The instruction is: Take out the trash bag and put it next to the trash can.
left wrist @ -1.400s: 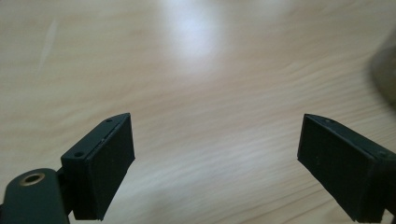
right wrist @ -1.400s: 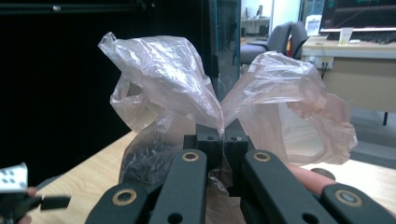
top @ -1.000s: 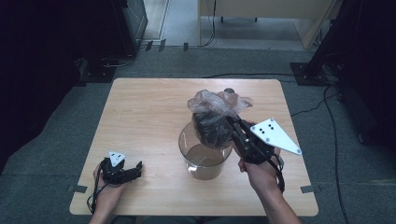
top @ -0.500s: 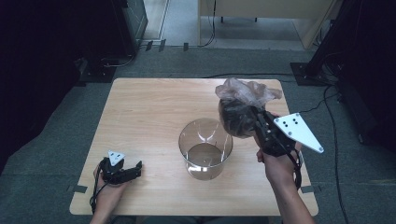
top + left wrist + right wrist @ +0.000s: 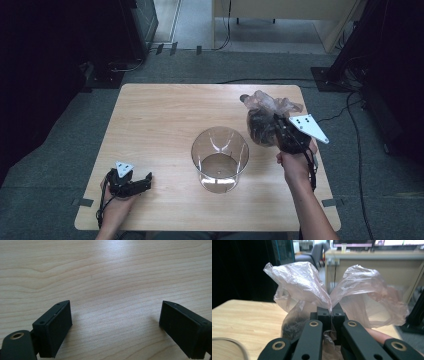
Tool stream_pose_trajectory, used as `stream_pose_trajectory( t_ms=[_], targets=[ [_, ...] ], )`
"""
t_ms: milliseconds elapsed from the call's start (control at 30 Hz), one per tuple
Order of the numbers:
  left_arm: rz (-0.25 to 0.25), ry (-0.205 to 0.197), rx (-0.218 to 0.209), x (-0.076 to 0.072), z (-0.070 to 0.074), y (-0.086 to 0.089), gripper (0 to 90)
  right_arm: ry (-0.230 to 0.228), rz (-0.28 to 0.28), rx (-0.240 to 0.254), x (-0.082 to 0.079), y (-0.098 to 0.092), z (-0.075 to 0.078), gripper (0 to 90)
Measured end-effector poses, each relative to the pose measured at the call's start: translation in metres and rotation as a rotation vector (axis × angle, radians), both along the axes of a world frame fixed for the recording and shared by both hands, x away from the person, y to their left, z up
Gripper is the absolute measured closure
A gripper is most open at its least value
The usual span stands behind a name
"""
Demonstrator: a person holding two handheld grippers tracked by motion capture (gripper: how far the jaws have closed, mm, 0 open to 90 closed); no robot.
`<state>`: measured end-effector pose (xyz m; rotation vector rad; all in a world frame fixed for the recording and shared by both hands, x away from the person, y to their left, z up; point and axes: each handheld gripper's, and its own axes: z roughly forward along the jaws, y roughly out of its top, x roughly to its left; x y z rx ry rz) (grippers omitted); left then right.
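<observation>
Lifted clear of the glass bowl (image 5: pixel 220 159), the plastic bag (image 5: pixel 265 117) now hangs right of it, pinched in the closed right gripper (image 5: pixel 281 131). Its dark contents are hard to identify. Left gripper (image 5: pixel 134 184) rests on the table (image 5: pixel 165 115), jaws wide apart, empty.

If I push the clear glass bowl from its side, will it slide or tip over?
Probably slide: the glass bowl looks wide and stands upright on the smooth wooden table. It seems empty, so likely not heavy. Being glass, it may break if it falls.

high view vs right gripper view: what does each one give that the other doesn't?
High view: the whole table, the empty glass container's full shape, and the left gripper resting open near the front left corner. Right gripper view: the right gripper shut on the plastic bag's gathered neck, and a desk behind. Both: the bag, held right of the container.
</observation>
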<state>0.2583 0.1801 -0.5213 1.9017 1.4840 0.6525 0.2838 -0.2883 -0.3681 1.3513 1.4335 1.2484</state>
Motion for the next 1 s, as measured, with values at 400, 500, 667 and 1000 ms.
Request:
stream_pose_trajectory(
  t_ms=[400, 500, 667, 1000],
  targets=[
    [0.0, -0.001, 0.0, 0.0, 0.0, 0.0, 10.8, 0.001, 0.125, 0.057, 0.052, 0.029, -0.046, 89.8],
    [0.0, -0.001, -0.003, 0.0, 0.0, 0.0, 10.9, 0.021, 0.169, 0.066, 0.055, 0.03, -0.056, 89.8],
    [0.0, -0.001, 0.0, 0.0, 0.0, 0.0, 10.9, 0.117, 0.209, 0.129, 0.053, 0.016, -0.076, 83.2],
    [0.0, -0.002, -0.001, 0.0, 0.0, 0.0, 10.9, 0.165, 0.2, 0.094, 0.034, -0.009, -0.085, 23.8]
  ],
)
